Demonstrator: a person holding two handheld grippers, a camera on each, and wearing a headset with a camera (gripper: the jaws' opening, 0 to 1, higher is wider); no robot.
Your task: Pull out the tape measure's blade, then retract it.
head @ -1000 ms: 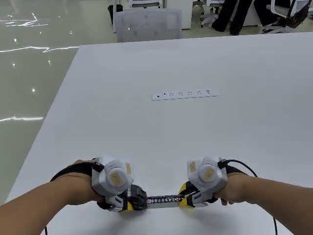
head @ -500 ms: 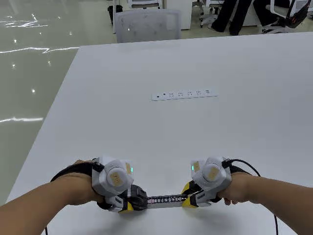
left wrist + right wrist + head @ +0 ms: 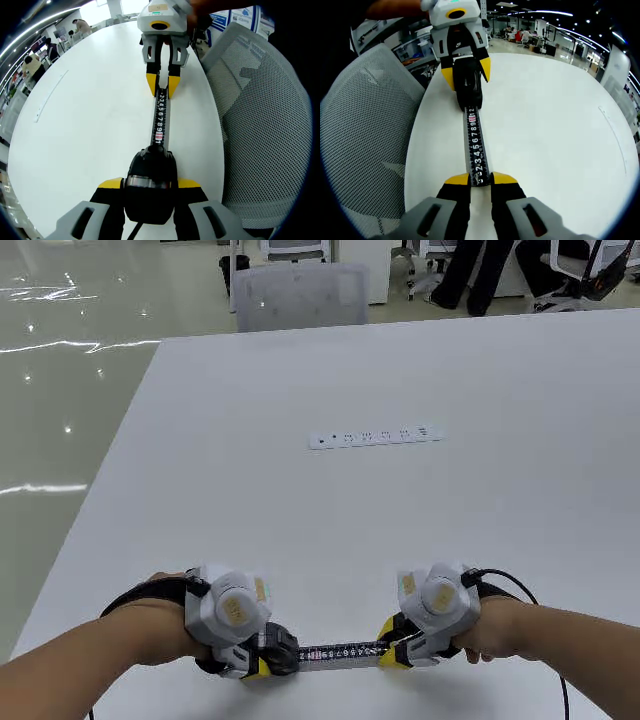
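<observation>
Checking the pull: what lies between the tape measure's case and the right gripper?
The numbered blade, stretched from case to right gripper; right gripper view shows it.

Right tool (image 3: pixel 480 179) pinches blade (image 3: pixel 474 140) stretched from case (image 3: pixel 468 86)

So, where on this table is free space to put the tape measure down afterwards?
Bare table lies between the power strip and the blade, and widely right of the strip and beyond it. Crowded: the near edge, where the left gripper holds the tape measure case and the right gripper the blade's end.
</observation>
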